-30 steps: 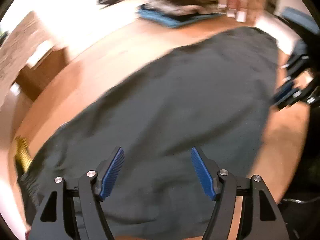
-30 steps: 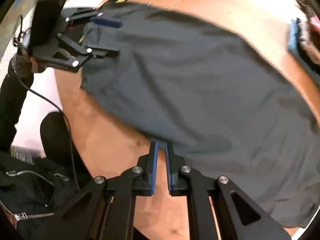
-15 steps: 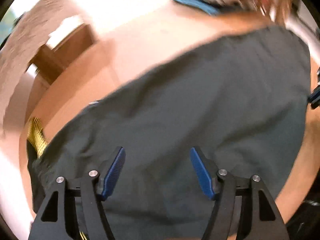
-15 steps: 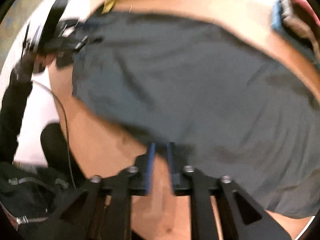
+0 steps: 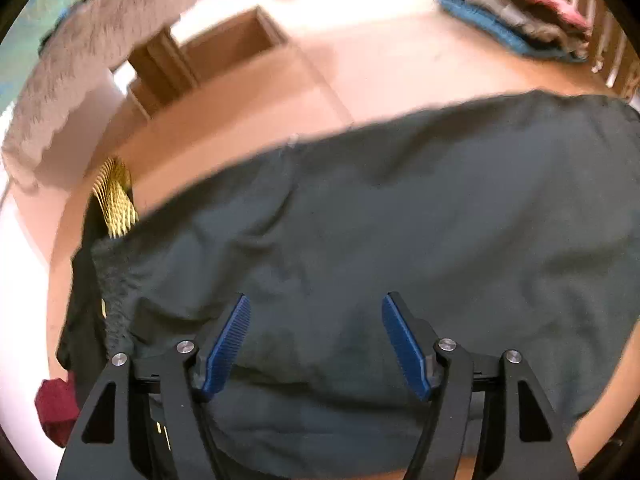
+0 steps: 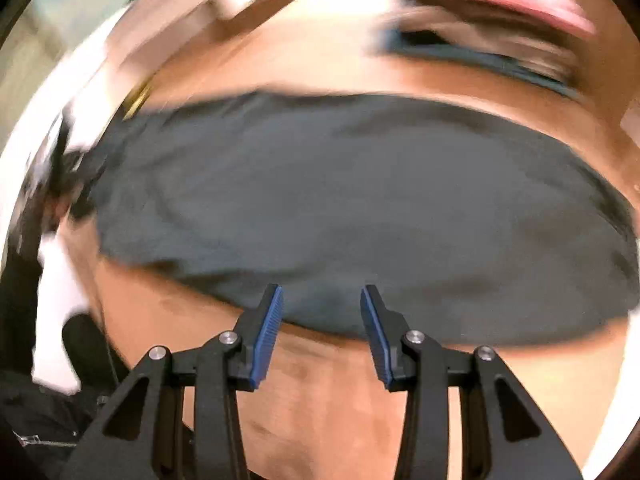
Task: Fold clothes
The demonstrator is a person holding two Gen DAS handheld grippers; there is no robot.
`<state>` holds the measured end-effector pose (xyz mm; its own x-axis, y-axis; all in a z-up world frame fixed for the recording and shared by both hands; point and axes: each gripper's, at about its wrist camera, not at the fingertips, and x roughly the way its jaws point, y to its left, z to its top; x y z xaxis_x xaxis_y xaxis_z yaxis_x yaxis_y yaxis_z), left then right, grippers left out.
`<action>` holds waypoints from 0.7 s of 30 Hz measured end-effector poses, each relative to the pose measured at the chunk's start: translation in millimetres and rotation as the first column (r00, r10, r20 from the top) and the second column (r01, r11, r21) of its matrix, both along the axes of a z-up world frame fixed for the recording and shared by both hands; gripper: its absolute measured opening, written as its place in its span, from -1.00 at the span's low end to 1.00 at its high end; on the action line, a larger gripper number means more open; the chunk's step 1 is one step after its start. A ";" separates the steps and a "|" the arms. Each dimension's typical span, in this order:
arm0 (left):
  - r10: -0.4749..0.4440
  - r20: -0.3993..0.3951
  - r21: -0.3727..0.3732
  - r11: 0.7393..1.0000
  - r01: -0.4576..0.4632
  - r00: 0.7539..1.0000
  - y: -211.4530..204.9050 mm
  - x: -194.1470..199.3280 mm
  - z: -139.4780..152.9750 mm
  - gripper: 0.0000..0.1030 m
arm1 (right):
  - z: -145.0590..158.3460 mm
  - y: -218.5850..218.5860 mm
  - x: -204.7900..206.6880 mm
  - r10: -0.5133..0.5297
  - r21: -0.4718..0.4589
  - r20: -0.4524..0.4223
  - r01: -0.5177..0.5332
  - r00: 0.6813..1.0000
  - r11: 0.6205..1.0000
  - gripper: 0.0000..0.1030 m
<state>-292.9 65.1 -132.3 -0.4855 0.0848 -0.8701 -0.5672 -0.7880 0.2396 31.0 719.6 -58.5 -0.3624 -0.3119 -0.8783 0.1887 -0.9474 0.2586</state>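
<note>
A dark grey garment (image 5: 400, 240) lies spread flat on the round wooden table (image 5: 380, 80). My left gripper (image 5: 316, 308) hovers over its near part, open, with nothing between the blue pads. In the blurred right wrist view the same garment (image 6: 340, 200) stretches across the table (image 6: 340, 392). My right gripper (image 6: 322, 300) hangs above the garment's near hem. Its jaws are opening and no cloth is pinched between them.
A stack of folded clothes (image 5: 520, 20), blue at the bottom and pink on top, sits at the table's far side, also the smeared stack (image 6: 480, 40). A yellow ribbed item (image 5: 114, 200) and a dark red cloth (image 5: 56, 404) lie at the left edge. A wooden box (image 5: 208, 64) stands beyond the table.
The right gripper was shut at the garment's hem and now stands open, having swung sideways along the hem. The left gripper shifted toward the garment's left end and stayed open.
</note>
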 end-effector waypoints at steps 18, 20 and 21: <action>-0.585 0.047 -0.003 0.811 0.586 0.810 273.2 144.0 17.4 0.32 | -30.5 220.0 -19.4 -0.505 -0.060 0.210 0.527 0.837 0.848 -0.19; -0.644 0.021 -0.040 0.763 0.645 0.764 305.0 161.1 18.8 0.32 | -37.1 214.7 -27.5 -0.516 -0.053 0.224 0.539 0.827 0.840 -0.19; -0.675 0.004 -0.064 0.736 0.674 0.738 318.6 170.6 19.4 0.32 | -38.1 213.6 -31.4 -0.518 -0.048 0.228 0.541 0.824 0.840 -0.19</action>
